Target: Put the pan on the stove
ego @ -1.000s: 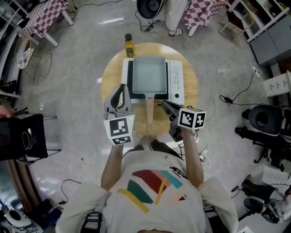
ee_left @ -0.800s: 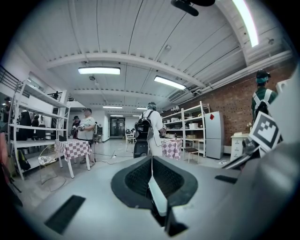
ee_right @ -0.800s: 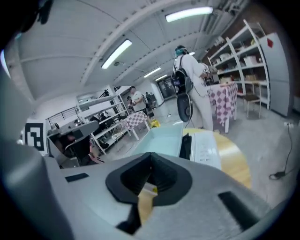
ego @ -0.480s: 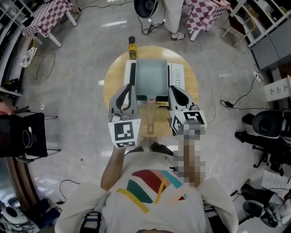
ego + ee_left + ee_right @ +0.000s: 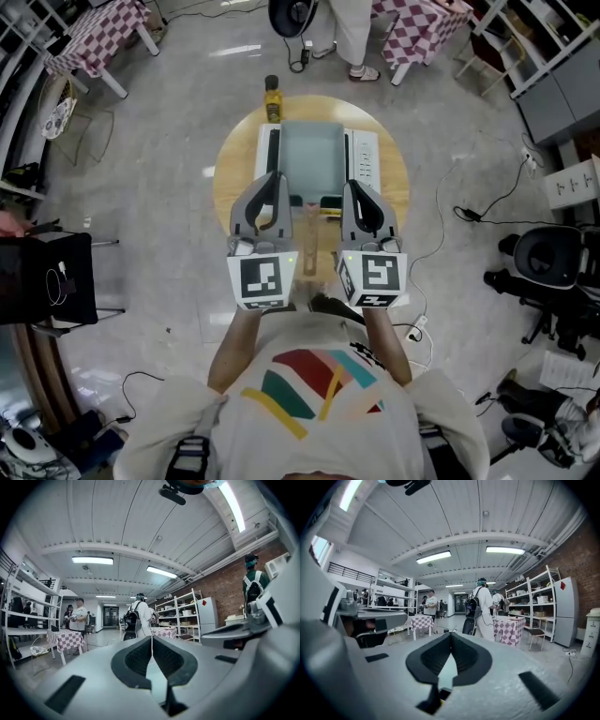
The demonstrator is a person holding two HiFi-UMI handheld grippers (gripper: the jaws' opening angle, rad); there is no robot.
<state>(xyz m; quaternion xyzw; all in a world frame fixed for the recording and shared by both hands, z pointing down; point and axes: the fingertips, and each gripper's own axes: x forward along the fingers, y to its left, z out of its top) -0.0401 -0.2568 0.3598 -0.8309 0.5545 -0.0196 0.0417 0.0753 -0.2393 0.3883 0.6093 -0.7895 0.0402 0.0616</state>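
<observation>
A grey square pan (image 5: pixel 314 157) rests on the white stove (image 5: pixel 367 159) on a round wooden table (image 5: pixel 232 178). Its wooden handle (image 5: pixel 309 239) points toward me. My left gripper (image 5: pixel 271 180) and right gripper (image 5: pixel 353 187) are held side by side over the table's near edge, one on each side of the handle and apart from it. Both gripper views look level across the room, so neither shows the pan. The left gripper (image 5: pixel 151 637) has its jaw tips pressed together with nothing between them. The right gripper (image 5: pixel 451 634) is likewise shut and empty.
A yellow bottle (image 5: pixel 273 98) stands at the table's far edge. A person (image 5: pixel 354 33) stands just beyond it, between checkered tables (image 5: pixel 422 23). Cables (image 5: pixel 487 202) trail on the floor at right, near a black chair (image 5: pixel 551 251). A black bag (image 5: pixel 52 281) sits at left.
My right gripper has swung from a tilt toward the right to upright beside the left one, and its jaws have closed. The left gripper has risen slightly. The pan has not moved.
</observation>
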